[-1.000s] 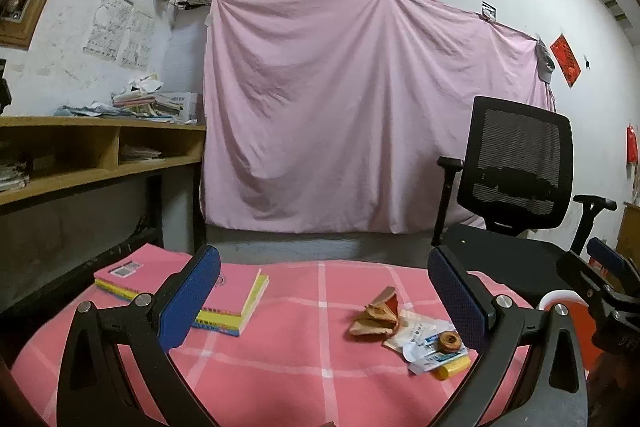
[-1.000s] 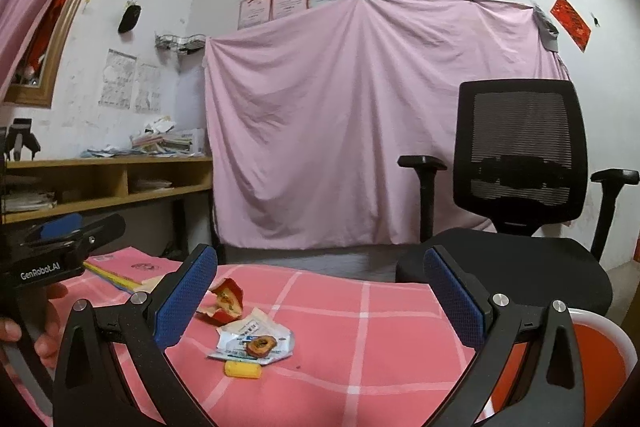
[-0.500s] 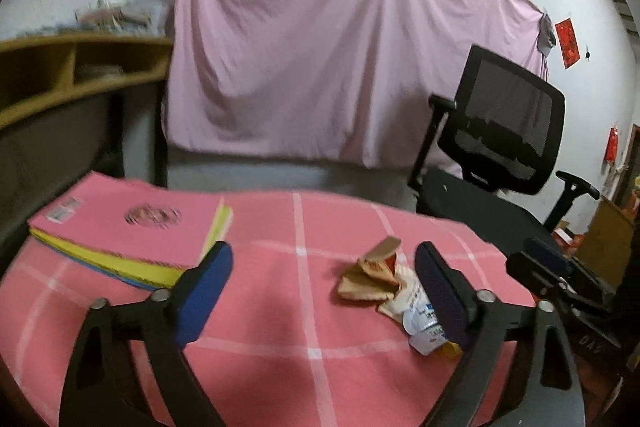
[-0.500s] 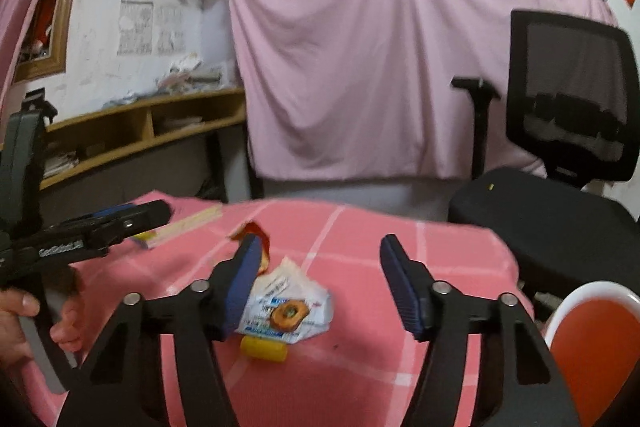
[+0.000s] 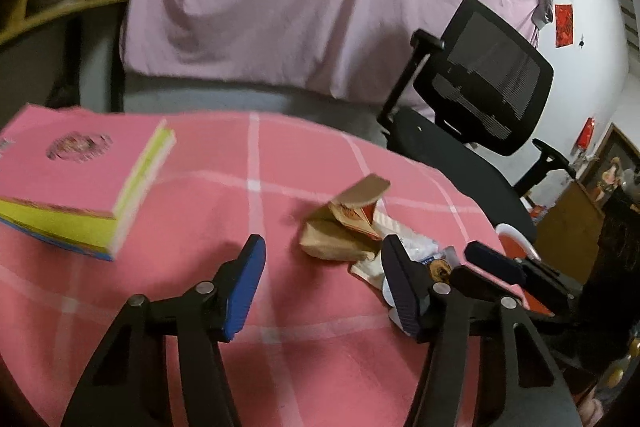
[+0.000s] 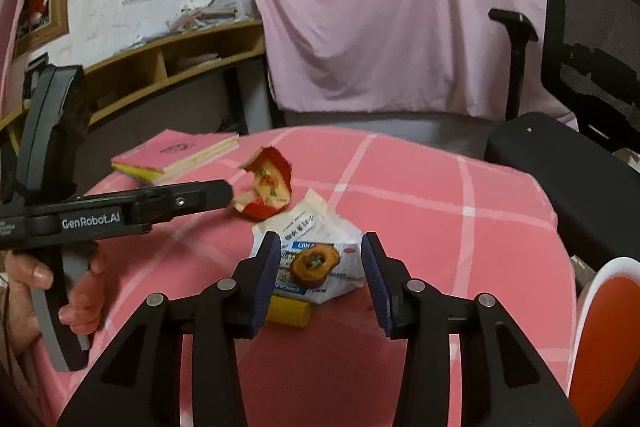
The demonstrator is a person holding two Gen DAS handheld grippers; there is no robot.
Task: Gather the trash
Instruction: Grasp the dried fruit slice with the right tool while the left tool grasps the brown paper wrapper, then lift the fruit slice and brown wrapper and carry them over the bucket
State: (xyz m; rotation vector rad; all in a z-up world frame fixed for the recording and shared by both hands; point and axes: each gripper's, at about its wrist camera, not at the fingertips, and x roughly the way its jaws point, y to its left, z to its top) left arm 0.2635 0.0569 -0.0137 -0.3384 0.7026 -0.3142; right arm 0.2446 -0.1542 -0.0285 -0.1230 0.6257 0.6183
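Pink-clothed bench (image 6: 420,187): right claw (image 6: 318,269), half-spread, brackets white wrapper (image 6: 316,227); left claw (image 5: 320,291), wide, near torn carton (image 5: 344,223).

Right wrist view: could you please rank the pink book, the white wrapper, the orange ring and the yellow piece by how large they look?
1. pink book and white wrapper: similar; the wrapper is nearer the camera, so unsure.
2. orange ring and yellow piece: similar; the piece is partly hidden by the right tool.

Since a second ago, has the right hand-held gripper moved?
Yes. The right hand-held gripper came forward and down toward the white wrapper, its fingers narrowed.
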